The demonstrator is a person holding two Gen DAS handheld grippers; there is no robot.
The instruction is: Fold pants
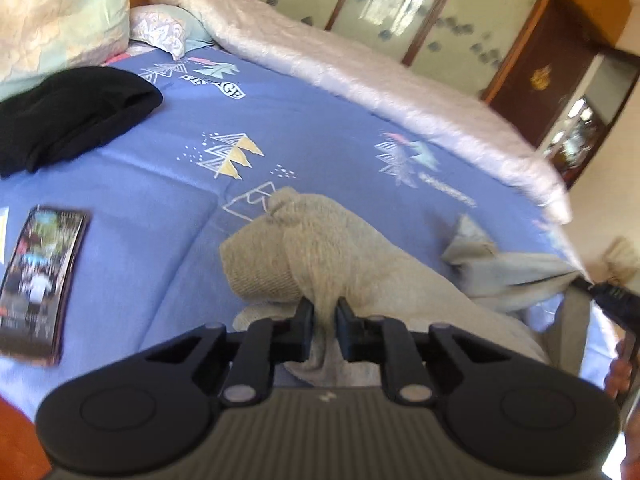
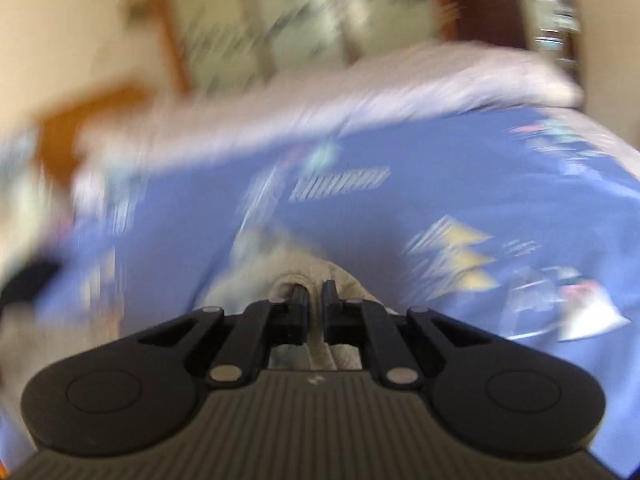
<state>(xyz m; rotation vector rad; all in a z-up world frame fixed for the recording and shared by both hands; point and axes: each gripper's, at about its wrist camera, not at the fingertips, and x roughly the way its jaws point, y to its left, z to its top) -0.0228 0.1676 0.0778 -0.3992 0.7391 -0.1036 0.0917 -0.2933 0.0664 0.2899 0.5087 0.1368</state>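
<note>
Grey pants (image 1: pixel 320 248) lie bunched on the blue patterned bedsheet (image 1: pixel 312 128). In the left wrist view my left gripper (image 1: pixel 325 312) is shut on a fold of the grey cloth, which rises between its black fingers. At the right edge of that view the right gripper's black tip (image 1: pixel 600 292) pinches another corner of the pants and pulls it taut. The right wrist view is blurred by motion; there my right gripper (image 2: pixel 315 292) is shut on a pale grey hem of the pants (image 2: pixel 304 276), held above the sheet (image 2: pixel 400 216).
A black garment (image 1: pixel 76 116) lies at the far left of the bed, with a glossy booklet (image 1: pixel 36 280) nearer. Pillows (image 1: pixel 64 16) and a rolled white quilt (image 1: pixel 360 76) line the far side. Wardrobe doors (image 1: pixel 420 4) stand behind the bed.
</note>
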